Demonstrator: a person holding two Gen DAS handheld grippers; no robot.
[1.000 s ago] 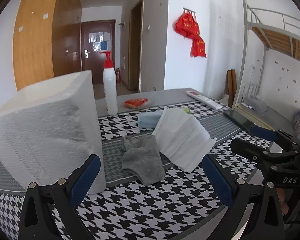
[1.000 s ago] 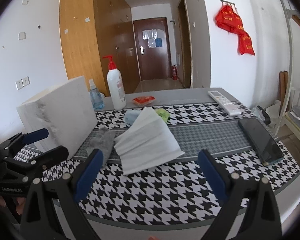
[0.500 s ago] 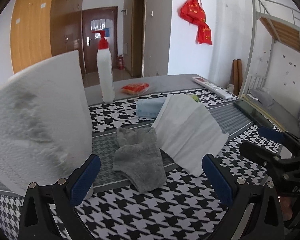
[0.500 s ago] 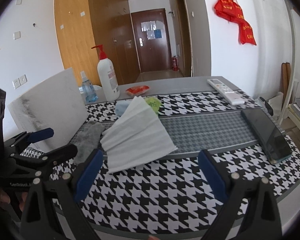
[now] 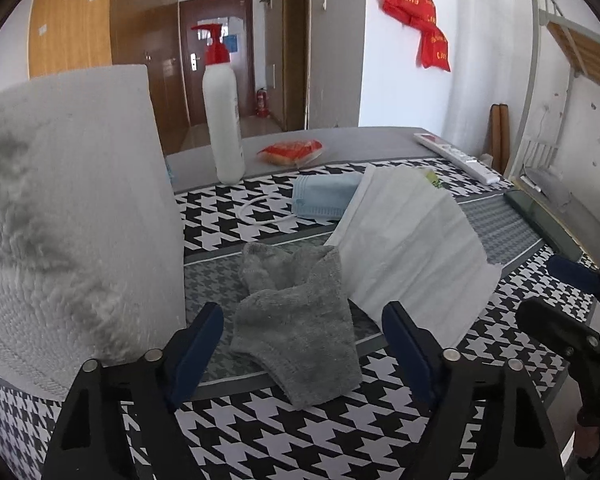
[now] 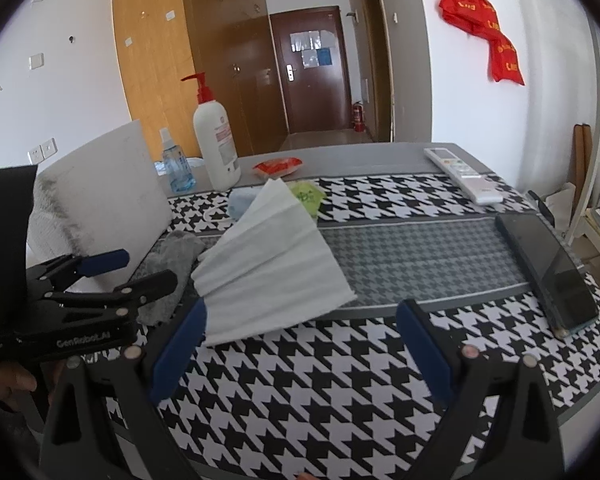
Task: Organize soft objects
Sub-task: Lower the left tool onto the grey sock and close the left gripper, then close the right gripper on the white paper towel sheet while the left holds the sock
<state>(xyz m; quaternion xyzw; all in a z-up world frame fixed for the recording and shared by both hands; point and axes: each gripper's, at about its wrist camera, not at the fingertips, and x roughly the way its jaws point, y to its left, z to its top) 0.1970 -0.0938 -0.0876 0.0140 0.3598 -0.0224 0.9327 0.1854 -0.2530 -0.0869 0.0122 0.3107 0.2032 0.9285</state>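
Our left gripper (image 5: 302, 344) hangs just above the crumpled grey fleece sock (image 5: 296, 324), which lies on the houndstooth tablecloth (image 5: 340, 440) beside the white pleated paper sheet (image 5: 412, 248). Its jaws have just been closing but remain apart, nothing pressed between them. The sock looks light and limp; we should pinch its thick middle fold. Our right gripper (image 6: 300, 348) stands wide, empty.

Left gripper (image 5: 302, 344), jaws just narrowing, frames the grey sock (image 5: 296, 332).
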